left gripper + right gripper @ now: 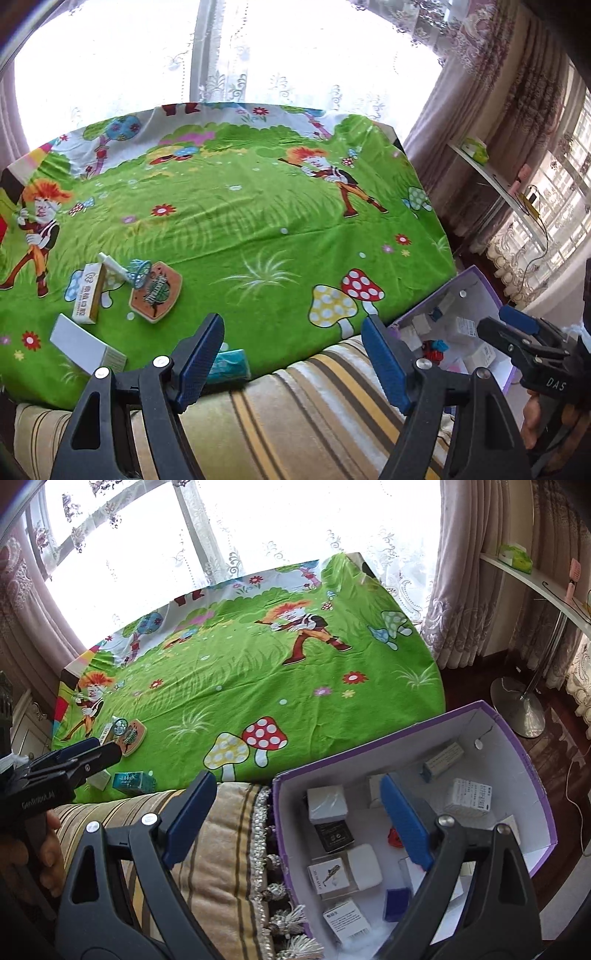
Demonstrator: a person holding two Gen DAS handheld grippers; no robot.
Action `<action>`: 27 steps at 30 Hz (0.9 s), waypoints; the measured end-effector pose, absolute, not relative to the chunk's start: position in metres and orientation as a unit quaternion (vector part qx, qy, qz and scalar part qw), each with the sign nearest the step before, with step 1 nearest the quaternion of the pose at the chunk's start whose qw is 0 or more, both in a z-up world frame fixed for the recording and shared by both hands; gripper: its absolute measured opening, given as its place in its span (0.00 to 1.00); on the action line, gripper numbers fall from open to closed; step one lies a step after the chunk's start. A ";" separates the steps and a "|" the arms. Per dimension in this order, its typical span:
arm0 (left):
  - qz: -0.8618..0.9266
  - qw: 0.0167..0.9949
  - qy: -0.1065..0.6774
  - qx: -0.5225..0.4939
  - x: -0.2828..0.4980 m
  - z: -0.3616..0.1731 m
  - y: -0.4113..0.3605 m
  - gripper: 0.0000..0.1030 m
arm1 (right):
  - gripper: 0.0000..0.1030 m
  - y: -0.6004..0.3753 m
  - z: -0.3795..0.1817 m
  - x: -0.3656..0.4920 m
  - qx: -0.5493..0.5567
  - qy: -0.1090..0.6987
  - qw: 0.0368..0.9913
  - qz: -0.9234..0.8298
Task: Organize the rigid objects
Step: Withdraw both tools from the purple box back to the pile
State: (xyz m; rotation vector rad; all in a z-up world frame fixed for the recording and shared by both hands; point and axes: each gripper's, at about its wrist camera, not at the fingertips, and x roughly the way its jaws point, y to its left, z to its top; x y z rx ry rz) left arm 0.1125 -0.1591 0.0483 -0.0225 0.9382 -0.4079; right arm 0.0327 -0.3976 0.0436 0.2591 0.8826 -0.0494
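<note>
Mostly sorted already, but left wrist view shows leftovers at the bed's near left corner: teal box (229, 365), white box (86, 343), orange hexagon box (157, 291), tube (114, 266). Your left gripper (291, 354) gapes wide and empty over the near edge, so dip to the teal box, closest. Right wrist view: your right gripper (299, 819) is wide too, holding nothing, hovering above the purple bin (532, 764) off the near right corner, full of small boxes (327, 805).

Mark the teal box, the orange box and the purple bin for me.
teal box (133, 781), right wrist view, front face.
orange box (156, 292), left wrist view, top face.
purple bin (373, 755), right wrist view, far rim.
</note>
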 end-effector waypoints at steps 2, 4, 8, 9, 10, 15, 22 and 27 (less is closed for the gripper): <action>-0.180 0.875 0.449 -0.023 0.118 0.048 -0.139 0.75 | 0.89 -0.386 0.042 0.037 0.124 0.431 0.893 -0.014; -0.168 0.875 0.453 -0.039 0.124 0.047 -0.120 0.75 | 0.89 -0.376 0.041 0.041 0.128 0.439 0.889 -0.004; -0.146 0.876 0.455 -0.060 0.131 0.046 -0.085 0.77 | 0.89 -0.349 0.039 0.050 0.122 0.454 0.882 0.023; -0.142 0.877 0.455 -0.064 0.133 0.046 -0.077 0.78 | 0.89 -0.342 0.039 0.052 0.113 0.456 0.882 0.027; -0.137 0.877 0.455 -0.068 0.134 0.045 -0.070 0.79 | 0.89 -0.335 0.039 0.054 0.106 0.457 0.882 0.032; -0.116 0.877 0.461 -0.069 0.138 0.044 -0.044 0.82 | 0.89 -0.306 0.038 0.063 0.088 0.464 0.880 0.048; -0.114 0.870 0.478 -0.036 0.147 0.035 -0.018 0.98 | 0.89 -0.266 0.035 0.077 0.077 0.482 0.869 0.079; -0.109 0.866 0.488 -0.008 0.152 0.028 -0.002 1.00 | 0.89 -0.234 0.026 0.087 0.073 0.501 0.857 0.100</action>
